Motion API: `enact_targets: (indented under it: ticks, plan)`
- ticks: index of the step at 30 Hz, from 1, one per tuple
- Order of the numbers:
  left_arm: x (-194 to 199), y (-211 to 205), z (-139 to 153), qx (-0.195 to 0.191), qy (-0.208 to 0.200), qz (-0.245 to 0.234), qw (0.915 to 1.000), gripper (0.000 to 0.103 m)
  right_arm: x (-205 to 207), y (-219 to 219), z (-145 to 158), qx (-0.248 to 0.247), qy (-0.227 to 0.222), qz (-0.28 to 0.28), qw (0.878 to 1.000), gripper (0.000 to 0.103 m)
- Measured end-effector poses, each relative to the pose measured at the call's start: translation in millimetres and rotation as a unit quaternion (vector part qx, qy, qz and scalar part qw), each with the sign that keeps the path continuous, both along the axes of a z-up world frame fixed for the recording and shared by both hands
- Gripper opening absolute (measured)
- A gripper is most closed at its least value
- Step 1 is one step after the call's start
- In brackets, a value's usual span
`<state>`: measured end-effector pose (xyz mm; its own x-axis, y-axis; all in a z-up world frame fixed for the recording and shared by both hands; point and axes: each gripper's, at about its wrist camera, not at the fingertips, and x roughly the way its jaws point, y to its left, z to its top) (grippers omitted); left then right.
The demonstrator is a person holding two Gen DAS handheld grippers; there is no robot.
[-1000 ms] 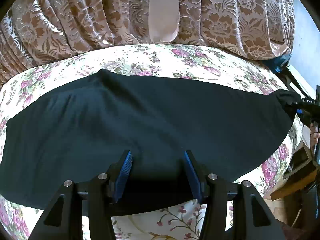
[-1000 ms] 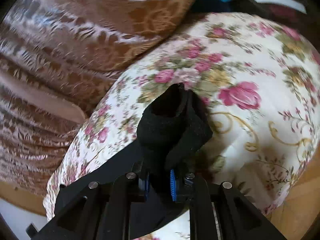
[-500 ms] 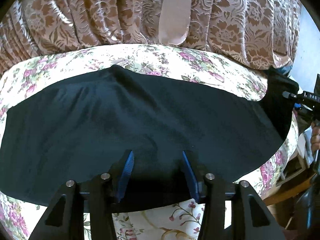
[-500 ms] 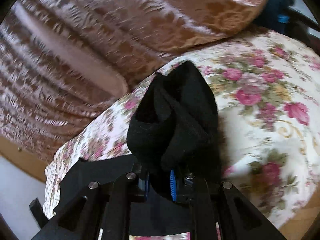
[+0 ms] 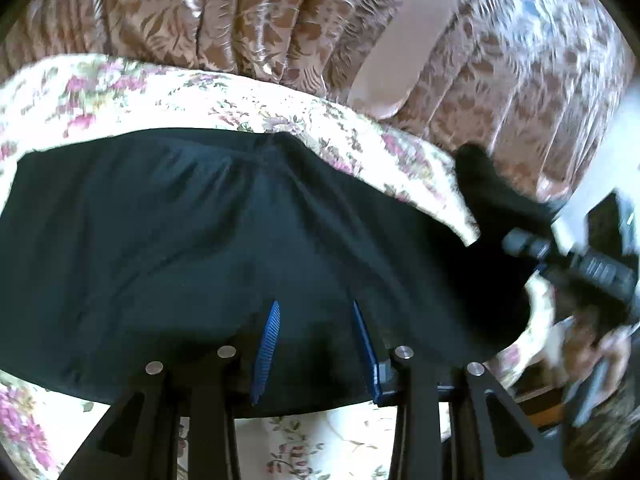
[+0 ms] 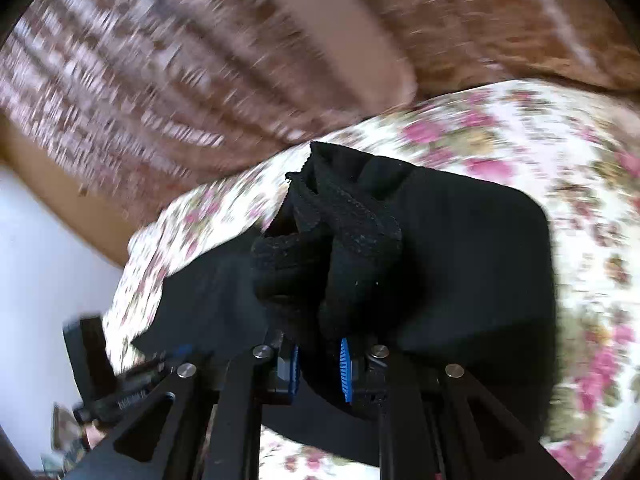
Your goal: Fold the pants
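Since a second ago the right gripper (image 6: 320,364) has carried its end of the black pants (image 5: 192,248) from the far side edge of the floral bedcover (image 5: 132,84) in over the cover, so a flap of the cloth now lies doubled over the rest. Its jaws stay clenched on a bunched, ribbed fold of the pants. The left gripper (image 5: 316,344) sits low over the near edge of the pants; its jaws are closing with the cloth between them, the blue pads not yet pressing. The pants lie spread across the middle of the bedcover. Behind the bedcover hangs a brown patterned curtain (image 5: 240,12), close to its far edge. Bare bedcover shows beyond the pants toward the curtain and as a narrow strip in front of them.
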<state>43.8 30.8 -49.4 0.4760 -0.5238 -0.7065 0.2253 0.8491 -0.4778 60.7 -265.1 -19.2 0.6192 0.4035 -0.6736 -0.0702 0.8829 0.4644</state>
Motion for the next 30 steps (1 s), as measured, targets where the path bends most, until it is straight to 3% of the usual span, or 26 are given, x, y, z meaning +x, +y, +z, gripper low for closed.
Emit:
enact_targets:
  ticks: [4, 8, 11, 13, 15, 17, 25, 30]
  plan:
    - [8.0, 18.0, 0.7, -0.057, 0.015, 0.011, 0.9982, 0.038, 5.3, 53.6, -17.4, -0.017, 0.011, 0.056, 0.998, 0.015]
    - [13.5, 19.1, 2.3, -0.070, 0.025, 0.007, 0.9972, 0.039, 7.8, 96.5, -43.7, -0.044, 0.035, 0.091, 0.994, 0.015]
    - [16.8, 15.0, 1.2, -0.089, 0.037, -0.001, 0.9954, 0.051, 4.3, 102.9, -54.6, -0.061, 0.041, 0.095, 0.993, 0.020]
    - [21.9, 9.7, -1.4, -0.113, 0.052, -0.009, 0.9922, 0.057, 5.7, 104.3, -58.5, -0.059, 0.043, 0.100, 0.992, 0.026]
    - [25.6, 5.8, -1.4, -0.128, 0.059, -0.013, 0.9900, 0.059, 3.3, 100.9, -57.0, -0.055, 0.038, 0.109, 0.992, 0.042]
    - [31.5, -1.6, -3.2, -0.145, 0.071, -0.019, 0.9867, 0.062, 1.4, 103.0, -56.3, -0.047, 0.033, 0.119, 0.991, 0.049]
    - [41.6, -18.4, -11.4, -0.163, 0.108, -0.024, 0.9804, 0.072, -31.1, 86.6, -44.6, -0.018, 0.018, 0.141, 0.990, 0.054]
    - [42.9, -25.2, -15.8, -0.148, 0.118, -0.026, 0.9816, 0.072, -64.9, 41.5, -26.3, -0.029, -0.001, 0.095, 0.995, 0.053]
